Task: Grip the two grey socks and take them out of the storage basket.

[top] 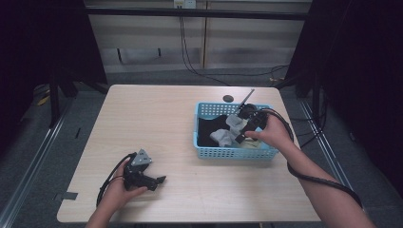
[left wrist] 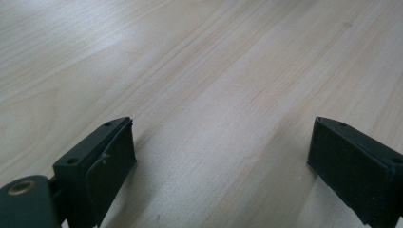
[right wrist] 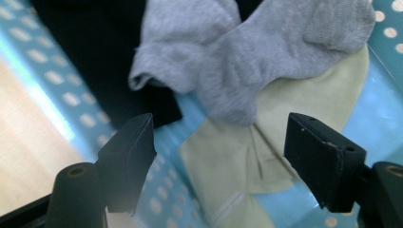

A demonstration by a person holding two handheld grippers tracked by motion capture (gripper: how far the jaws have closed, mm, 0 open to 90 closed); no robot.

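Right gripper view: crumpled grey sock (right wrist: 266, 57) overlaps pale yellow sock (right wrist: 247, 166).

Both forearms are bare, no sleeves showing. The left gripper (top: 160, 179) is black, topped by a grey three-cornered plate (top: 141, 158) at its 11 o'clock; a black cable (top: 110, 179) loops off at its 9 o'clock. The right gripper (right wrist: 219, 153) has blocky black jaws with small screw holes and brass-ringed pivots; a thick black cable (top: 317, 179) trails toward 5 o'clock.

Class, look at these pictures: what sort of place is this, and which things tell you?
Probably a recording lab: a bare wooden table fenced by dark curtains, cables trailing along the floor.
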